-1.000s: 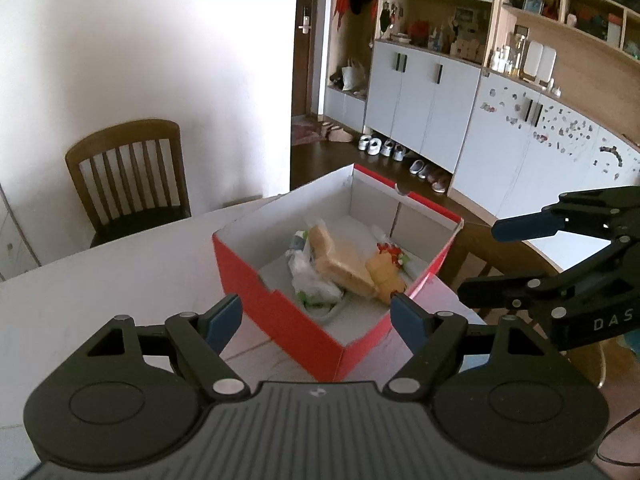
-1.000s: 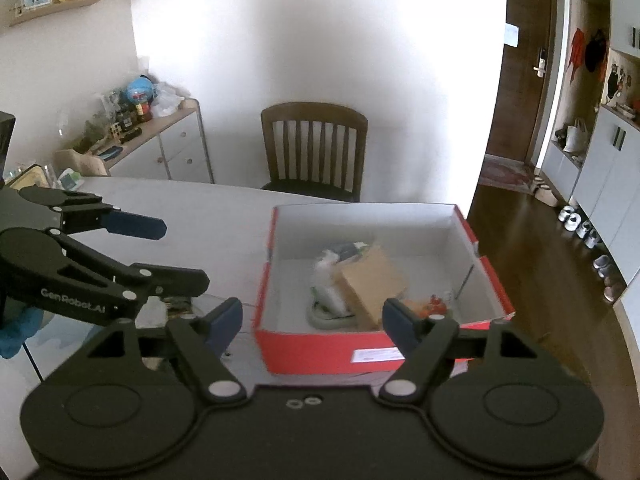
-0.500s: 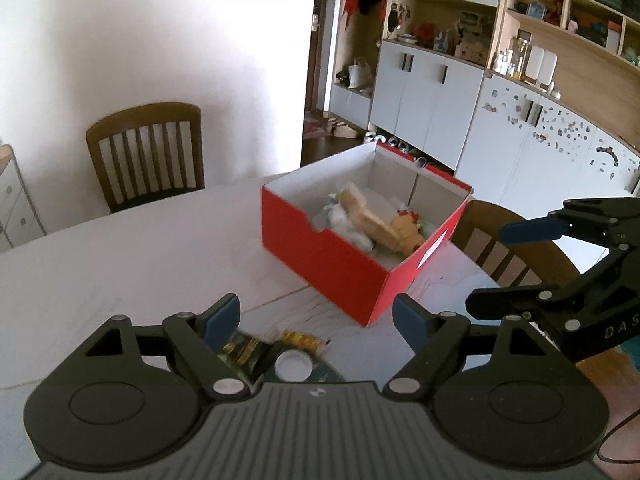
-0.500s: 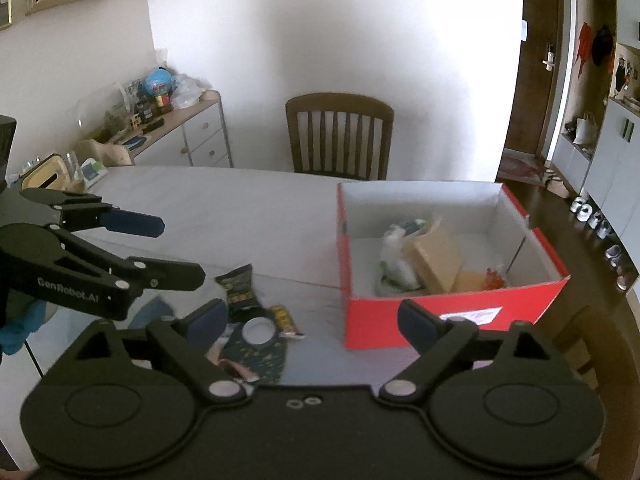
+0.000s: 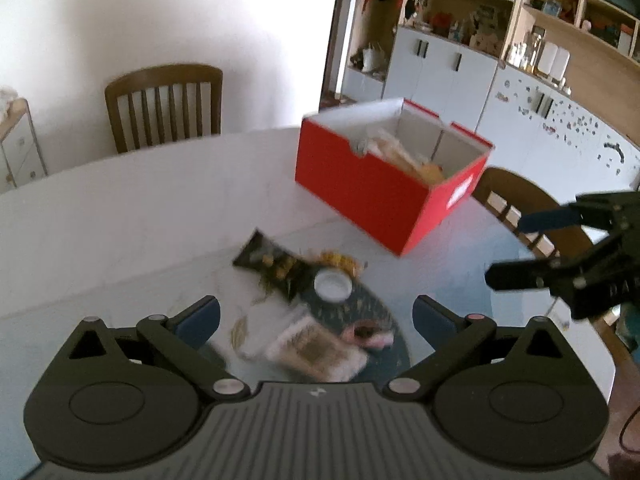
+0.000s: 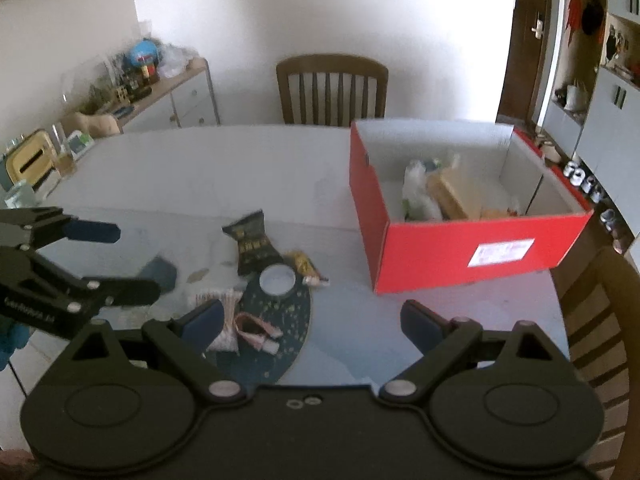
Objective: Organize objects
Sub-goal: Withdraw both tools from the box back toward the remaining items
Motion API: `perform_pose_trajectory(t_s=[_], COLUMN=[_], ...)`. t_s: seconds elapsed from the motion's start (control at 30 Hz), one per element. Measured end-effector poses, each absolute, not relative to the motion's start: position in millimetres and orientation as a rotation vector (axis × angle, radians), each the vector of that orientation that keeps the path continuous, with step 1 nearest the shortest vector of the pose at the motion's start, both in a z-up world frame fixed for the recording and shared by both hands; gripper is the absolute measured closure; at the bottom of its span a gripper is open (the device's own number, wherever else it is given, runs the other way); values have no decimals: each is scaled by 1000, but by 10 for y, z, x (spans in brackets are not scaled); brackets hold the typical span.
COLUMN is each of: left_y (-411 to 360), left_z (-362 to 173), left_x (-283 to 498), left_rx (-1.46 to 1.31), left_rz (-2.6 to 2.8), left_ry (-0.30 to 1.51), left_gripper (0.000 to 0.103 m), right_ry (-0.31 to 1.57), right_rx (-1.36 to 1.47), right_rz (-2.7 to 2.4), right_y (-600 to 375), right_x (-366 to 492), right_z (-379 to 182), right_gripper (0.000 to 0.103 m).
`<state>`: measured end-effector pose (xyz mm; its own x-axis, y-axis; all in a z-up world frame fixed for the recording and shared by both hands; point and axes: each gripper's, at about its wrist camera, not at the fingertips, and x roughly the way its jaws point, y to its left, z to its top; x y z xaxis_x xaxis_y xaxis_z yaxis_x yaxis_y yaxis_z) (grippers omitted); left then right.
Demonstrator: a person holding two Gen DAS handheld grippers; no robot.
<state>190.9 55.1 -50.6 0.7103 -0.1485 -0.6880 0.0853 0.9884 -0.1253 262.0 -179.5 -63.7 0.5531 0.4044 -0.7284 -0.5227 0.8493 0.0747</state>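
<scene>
White, smooth tabletop (image 6: 240, 168) fills both views. Just ahead of the left gripper (image 5: 316, 314), whose blue-padded jaws have just been opening and hold nothing, lies a dark oval mat (image 5: 360, 312) with a crinkled white packet (image 5: 316, 350) and a round white lid (image 5: 333, 285). The right gripper (image 6: 312, 318) also stands released, empty. Beyond lie a glossy black snack pouch (image 6: 252, 242) and the red cardboard box (image 6: 460, 248), already holding items. A second ago the box sat close under both grippers; now it is well apart.
</scene>
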Motion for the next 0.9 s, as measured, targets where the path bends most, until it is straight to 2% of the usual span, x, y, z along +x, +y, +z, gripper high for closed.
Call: perform_pose_trajectory(t_s=[0.33, 0.9], left_y=[505, 352], left_z=[-998, -1494], left_x=[1660, 1636], left_rx=[-53, 4], left_rz=[-126, -91], left_ry=[815, 870], left_gripper=[0, 0], right_ry=[917, 992], right_rx=[-189, -320], right_rz=[549, 620], right_y=[-1676, -1357], right_x=[2617, 2788], right_z=[-1062, -1535], right_gripper=[8, 18])
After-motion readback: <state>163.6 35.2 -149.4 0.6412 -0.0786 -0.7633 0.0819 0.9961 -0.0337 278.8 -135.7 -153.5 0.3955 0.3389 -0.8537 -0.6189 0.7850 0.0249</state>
